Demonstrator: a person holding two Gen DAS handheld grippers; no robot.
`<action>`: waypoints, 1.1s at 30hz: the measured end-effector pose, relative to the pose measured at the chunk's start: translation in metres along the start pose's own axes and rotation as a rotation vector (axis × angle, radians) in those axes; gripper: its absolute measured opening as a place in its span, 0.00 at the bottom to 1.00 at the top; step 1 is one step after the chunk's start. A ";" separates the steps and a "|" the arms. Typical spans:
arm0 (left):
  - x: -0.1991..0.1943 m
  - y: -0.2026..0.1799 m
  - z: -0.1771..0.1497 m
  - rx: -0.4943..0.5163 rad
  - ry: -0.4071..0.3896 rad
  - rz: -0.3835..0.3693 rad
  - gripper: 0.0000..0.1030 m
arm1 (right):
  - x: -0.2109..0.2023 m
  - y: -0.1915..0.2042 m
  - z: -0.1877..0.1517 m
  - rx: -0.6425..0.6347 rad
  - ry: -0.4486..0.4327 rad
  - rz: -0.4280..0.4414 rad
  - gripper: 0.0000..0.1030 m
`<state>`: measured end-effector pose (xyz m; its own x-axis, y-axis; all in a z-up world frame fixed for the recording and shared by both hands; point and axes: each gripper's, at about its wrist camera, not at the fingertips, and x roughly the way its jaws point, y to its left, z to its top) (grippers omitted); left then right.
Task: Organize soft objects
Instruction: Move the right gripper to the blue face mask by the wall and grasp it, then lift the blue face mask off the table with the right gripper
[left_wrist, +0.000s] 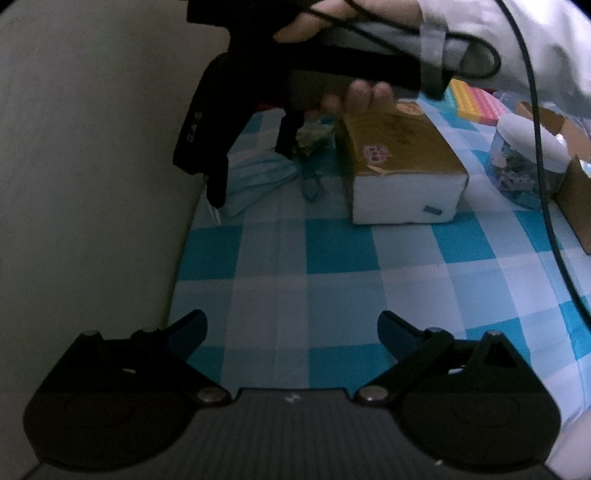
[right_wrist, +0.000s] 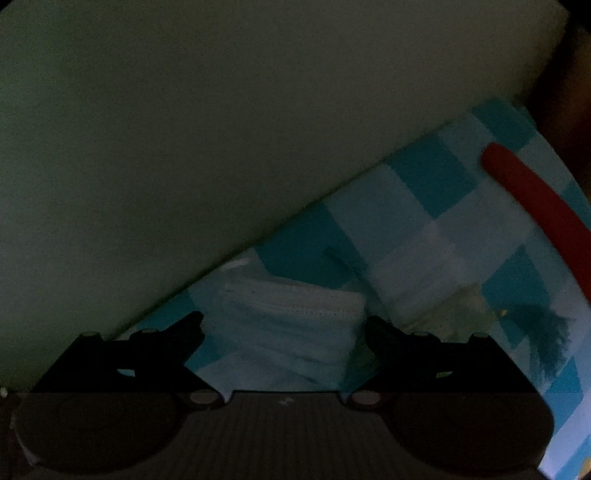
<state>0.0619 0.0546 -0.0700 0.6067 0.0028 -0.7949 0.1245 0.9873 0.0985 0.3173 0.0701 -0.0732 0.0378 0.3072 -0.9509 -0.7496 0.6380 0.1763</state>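
A stack of light blue face masks (left_wrist: 258, 177) lies on the blue and white checked cloth (left_wrist: 332, 266) by the pale wall. In the right wrist view the same masks (right_wrist: 291, 325) sit between the spread fingers of my right gripper (right_wrist: 284, 328), which is open just above them. From the left wrist view that right gripper (left_wrist: 255, 170), held by a hand (left_wrist: 365, 96), hangs over the masks. My left gripper (left_wrist: 293, 332) is open over bare cloth, well short of the masks. A teal tasselled item (right_wrist: 546, 332) lies right of the masks.
A gold and white tissue pack (left_wrist: 402, 166) stands right of the masks. Farther right are a lidded clear jar (left_wrist: 524, 158), cardboard box flaps (left_wrist: 576, 192) and a rainbow pop toy (left_wrist: 476, 103). A red strap (right_wrist: 543, 199) crosses the cloth. A black cable (left_wrist: 546, 184) hangs at right.
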 end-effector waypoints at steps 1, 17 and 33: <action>0.000 0.000 0.000 0.001 -0.001 0.000 0.95 | 0.000 0.001 -0.001 -0.002 -0.011 -0.003 0.94; -0.004 0.001 -0.005 0.012 0.005 0.003 0.95 | 0.001 0.037 -0.009 -0.033 -0.044 -0.153 0.74; -0.028 -0.001 0.000 0.050 -0.028 0.025 0.95 | -0.096 0.033 -0.039 0.052 -0.132 -0.040 0.70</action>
<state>0.0444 0.0537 -0.0476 0.6318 0.0227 -0.7748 0.1477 0.9777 0.1491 0.2629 0.0346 0.0140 0.1558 0.3685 -0.9165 -0.7109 0.6860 0.1550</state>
